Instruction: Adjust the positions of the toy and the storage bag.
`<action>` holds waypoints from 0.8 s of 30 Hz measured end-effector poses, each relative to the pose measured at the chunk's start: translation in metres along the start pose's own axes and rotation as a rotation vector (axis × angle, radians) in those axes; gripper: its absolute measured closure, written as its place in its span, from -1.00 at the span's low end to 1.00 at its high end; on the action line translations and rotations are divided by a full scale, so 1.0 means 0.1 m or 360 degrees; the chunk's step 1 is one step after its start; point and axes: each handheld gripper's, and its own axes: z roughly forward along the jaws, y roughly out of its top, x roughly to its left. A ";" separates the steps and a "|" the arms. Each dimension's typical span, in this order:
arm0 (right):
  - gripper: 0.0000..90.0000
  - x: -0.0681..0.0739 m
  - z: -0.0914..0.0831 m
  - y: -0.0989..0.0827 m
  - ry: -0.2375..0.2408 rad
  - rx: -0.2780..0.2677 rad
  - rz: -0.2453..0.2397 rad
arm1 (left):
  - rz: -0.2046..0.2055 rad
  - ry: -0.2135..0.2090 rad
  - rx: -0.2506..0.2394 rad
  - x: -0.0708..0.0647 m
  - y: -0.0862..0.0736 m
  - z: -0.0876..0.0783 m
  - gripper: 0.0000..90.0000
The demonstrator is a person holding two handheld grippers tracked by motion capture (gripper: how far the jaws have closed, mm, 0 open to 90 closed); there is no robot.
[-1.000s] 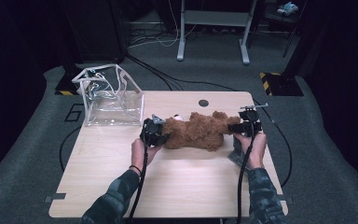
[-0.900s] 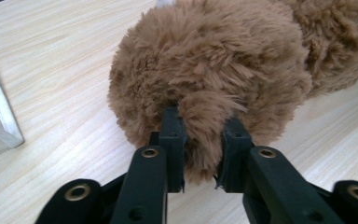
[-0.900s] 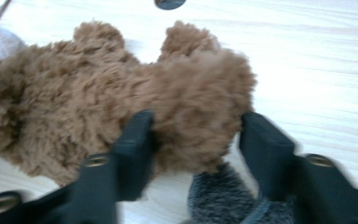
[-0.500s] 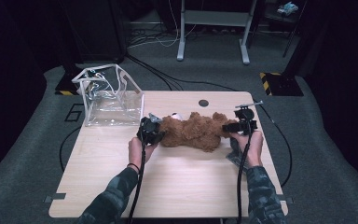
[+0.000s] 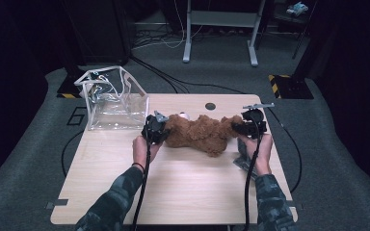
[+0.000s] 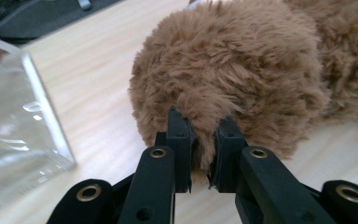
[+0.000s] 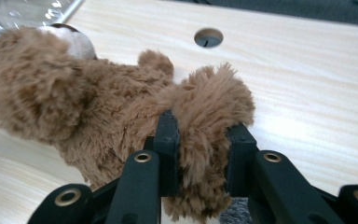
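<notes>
A brown plush teddy bear (image 5: pixel 200 134) lies on its side across the middle of the wooden table (image 5: pixel 183 187). My left gripper (image 5: pixel 160 131) is at its head end. In the left gripper view the jaws (image 6: pixel 204 126) pinch a tuft of head fur (image 6: pixel 233 70), having just closed a little more. My right gripper (image 5: pixel 238 127) is at the other end. Its jaws (image 7: pixel 203 123) have just closed on a furry leg (image 7: pixel 214 98) of the bear (image 7: pixel 74 93).
A clear plastic bag (image 5: pixel 113 98) stands open at the table's back left, close to the bear's head (image 6: pixel 9 121). A round cable hole (image 5: pixel 210 106) lies behind the bear. A small grey item (image 5: pixel 243 161) rests under my right hand. Cables trail over the carpet behind.
My right gripper has moved slightly left and up toward the bear and shut on its leg. The left gripper has stayed at the head, pinching tighter.
</notes>
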 end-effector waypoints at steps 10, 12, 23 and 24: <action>0.60 0.37 -0.23 -0.06 -0.0035 -0.0031 -0.0102 | -0.0018 0.0005 0.0118 0.14 0.12 0.21 0.78; 0.60 0.40 -0.18 -0.11 -0.0032 0.0005 -0.0098 | -0.0051 -0.0013 0.0149 0.15 0.09 0.25 0.74; 0.58 0.41 -0.13 -0.20 -0.0019 0.0014 -0.0090 | -0.0126 -0.0191 0.0062 0.05 0.09 -0.12 -0.34; 0.58 0.42 -0.13 -0.20 -0.0025 0.0018 -0.0092 | -0.0119 -0.0217 0.0036 0.00 0.10 -0.16 -0.39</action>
